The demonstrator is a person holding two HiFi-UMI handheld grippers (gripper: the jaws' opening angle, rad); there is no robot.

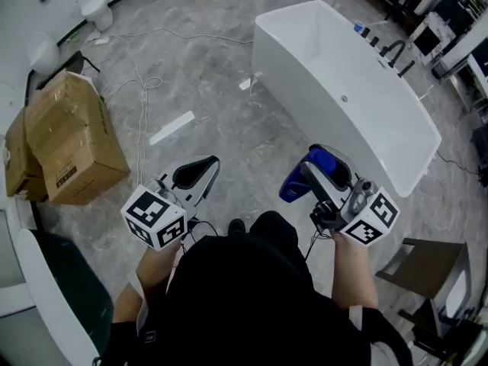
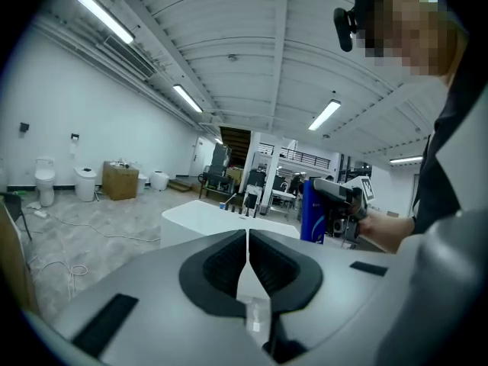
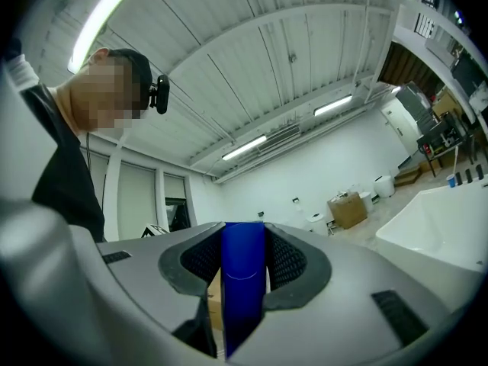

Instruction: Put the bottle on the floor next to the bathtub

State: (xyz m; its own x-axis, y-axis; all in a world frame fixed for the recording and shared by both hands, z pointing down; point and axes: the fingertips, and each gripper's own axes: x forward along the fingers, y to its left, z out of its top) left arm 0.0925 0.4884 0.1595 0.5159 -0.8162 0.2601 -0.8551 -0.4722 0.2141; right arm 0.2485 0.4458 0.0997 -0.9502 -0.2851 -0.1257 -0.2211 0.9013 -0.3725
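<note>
A blue bottle [image 1: 302,180] is clamped between the jaws of my right gripper [image 1: 320,172], held in the air above the floor beside the near end of the white bathtub [image 1: 366,120]. In the right gripper view the blue bottle [image 3: 243,280] fills the gap between the ribbed pads. My left gripper [image 1: 197,172] hangs to the left at the same height, its jaws closed together with nothing in them; in the left gripper view the jaws [image 2: 248,261] meet, and the bottle [image 2: 313,211] and bathtub [image 2: 221,218] appear beyond.
Cardboard boxes [image 1: 72,139] stand at the left on the grey marbled floor [image 1: 221,120]. A white cable [image 1: 141,90] runs across it. A black faucet [image 1: 393,52] stands on the tub's far rim. A chair [image 1: 431,280] stands at the right.
</note>
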